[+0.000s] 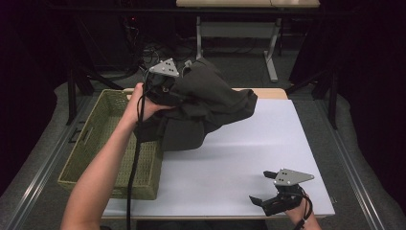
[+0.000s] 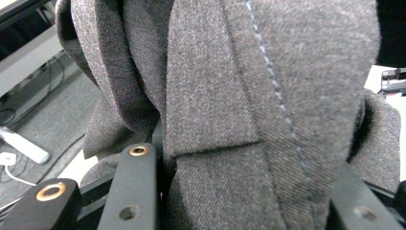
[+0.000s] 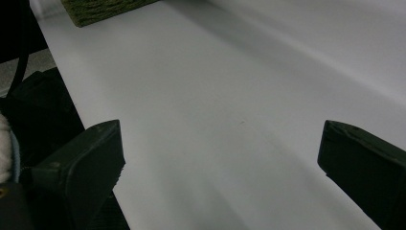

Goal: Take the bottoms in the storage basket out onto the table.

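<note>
A dark grey garment (image 1: pixel 210 105) hangs bunched in the air over the far left part of the white table (image 1: pixel 249 158), its lower folds dropping beside the basket. My left gripper (image 1: pixel 173 95) is shut on it from the left side. In the left gripper view the grey twill cloth (image 2: pixel 268 96) with a stitched seam is packed between the two black jaws of my left gripper (image 2: pixel 239 201). My right gripper (image 1: pixel 258 187) rests low at the table's near right edge, open, with nothing between its jaws. The right gripper view shows my right gripper (image 3: pixel 220 158) wide apart over bare white tabletop.
A woven green basket (image 1: pixel 93 143) sits along the table's left edge; its corner (image 3: pixel 103 9) shows in the right gripper view. Behind the table stand a desk frame (image 1: pixel 270 43) and cables on the grey floor. Black stands flank both sides.
</note>
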Available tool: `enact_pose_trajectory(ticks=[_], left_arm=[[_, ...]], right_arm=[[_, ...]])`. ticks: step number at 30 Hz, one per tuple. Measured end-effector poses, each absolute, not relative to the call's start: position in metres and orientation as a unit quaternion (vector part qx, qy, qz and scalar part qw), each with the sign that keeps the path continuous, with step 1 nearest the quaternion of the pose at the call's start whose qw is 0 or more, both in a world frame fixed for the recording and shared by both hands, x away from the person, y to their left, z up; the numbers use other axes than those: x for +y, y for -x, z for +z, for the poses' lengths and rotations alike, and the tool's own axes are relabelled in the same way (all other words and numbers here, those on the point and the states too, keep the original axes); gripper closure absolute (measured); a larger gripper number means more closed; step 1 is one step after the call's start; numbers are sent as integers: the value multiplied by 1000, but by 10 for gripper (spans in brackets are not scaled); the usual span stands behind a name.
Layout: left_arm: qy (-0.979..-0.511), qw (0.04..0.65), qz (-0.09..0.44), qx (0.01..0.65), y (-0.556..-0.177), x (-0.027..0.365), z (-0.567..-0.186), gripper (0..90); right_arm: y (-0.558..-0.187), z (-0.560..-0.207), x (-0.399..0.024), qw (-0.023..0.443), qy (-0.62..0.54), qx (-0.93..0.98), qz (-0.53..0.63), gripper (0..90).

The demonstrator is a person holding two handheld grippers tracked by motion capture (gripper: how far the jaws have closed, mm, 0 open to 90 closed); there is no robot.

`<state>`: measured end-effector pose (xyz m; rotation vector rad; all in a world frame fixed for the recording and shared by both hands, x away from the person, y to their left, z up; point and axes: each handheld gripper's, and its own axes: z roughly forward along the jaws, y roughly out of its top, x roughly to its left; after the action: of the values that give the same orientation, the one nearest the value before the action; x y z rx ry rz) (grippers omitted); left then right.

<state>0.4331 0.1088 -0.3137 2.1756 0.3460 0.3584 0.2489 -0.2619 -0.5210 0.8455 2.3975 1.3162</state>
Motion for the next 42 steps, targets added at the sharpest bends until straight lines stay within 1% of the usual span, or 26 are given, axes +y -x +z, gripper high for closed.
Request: enact_pose_trajectory(ticks=[14,20,28,39,42], left_arm=[[-877,448,123,119,-437,72,-320,581],[-876,452,116,120,-439,59,-326,580],[-874,456,110,124,-440,50,-332,579],[-880,446,100,132,-443,47,-347,578],[-885,434,100,134,-444,47,-354,577]], right_arm=[[-248,-521,-262,140,-291,828,458,17],[-247,-520,-261,139,-292,829,457,16],[-248,-521,-262,141,-290,828,458,17],[-247,-520,-262,140,-290,829,458,16],[-247,-520,-262,140,-290,829,457,17]])
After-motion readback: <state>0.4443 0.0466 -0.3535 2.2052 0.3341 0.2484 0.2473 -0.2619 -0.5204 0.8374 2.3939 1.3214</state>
